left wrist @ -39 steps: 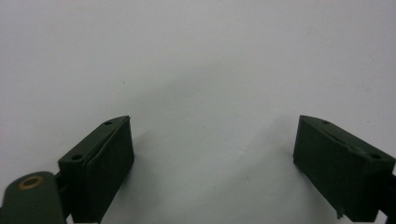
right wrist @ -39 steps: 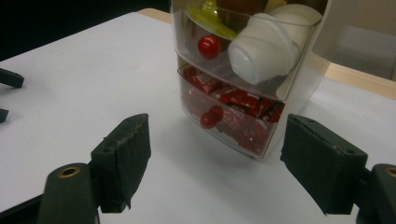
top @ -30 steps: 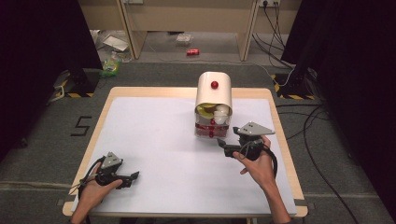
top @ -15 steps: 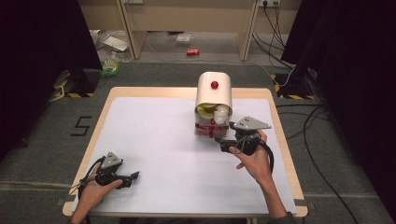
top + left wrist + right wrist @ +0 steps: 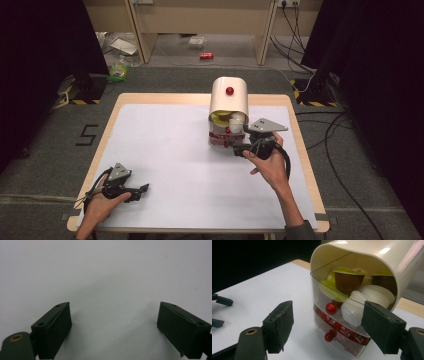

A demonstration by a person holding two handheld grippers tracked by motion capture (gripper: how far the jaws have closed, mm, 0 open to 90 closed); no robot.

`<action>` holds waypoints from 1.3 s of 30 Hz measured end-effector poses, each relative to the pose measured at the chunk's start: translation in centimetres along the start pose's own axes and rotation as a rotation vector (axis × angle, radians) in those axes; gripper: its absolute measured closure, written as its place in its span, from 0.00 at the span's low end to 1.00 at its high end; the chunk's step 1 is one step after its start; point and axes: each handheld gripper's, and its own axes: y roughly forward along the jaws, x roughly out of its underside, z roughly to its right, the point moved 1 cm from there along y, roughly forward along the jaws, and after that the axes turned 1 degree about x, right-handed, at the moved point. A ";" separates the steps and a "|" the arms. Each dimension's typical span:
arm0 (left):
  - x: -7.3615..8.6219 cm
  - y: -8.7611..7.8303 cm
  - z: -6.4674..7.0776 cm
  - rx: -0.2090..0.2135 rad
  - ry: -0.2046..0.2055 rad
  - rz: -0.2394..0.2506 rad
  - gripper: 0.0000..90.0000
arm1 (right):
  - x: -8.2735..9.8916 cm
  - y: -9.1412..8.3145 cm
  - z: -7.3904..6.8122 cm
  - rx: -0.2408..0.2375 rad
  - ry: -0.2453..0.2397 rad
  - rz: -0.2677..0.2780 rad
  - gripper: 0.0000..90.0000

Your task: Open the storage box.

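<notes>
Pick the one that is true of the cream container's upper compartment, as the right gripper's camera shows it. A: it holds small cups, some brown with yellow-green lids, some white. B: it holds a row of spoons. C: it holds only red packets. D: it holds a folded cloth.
A: in the right gripper view the upper compartment of the cream container holds brown cups with yellow-green lids and white cups; the red packets lie in the drawer below.

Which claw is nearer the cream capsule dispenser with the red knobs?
Right. The right claw sits just in front of the dispenser; the left claw rests far off at the table's near-left corner.
</notes>
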 end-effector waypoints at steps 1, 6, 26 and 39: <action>0.0 0.0 0.0 0.000 0.000 0.000 0.13 | -0.1 0.0 0.0 -0.001 -0.001 0.000 0.29; 0.0 0.0 0.0 0.000 0.000 0.000 0.13 | -0.5 0.3 -0.1 -0.004 -0.005 0.010 0.29; 0.0 0.0 0.0 0.000 0.000 0.000 0.13 | -1.7 2.3 -0.1 -0.005 -0.022 0.004 0.30; 0.0 0.0 0.0 0.000 0.000 -0.001 0.13 | -1.5 3.3 0.4 -0.001 -0.014 -0.023 0.30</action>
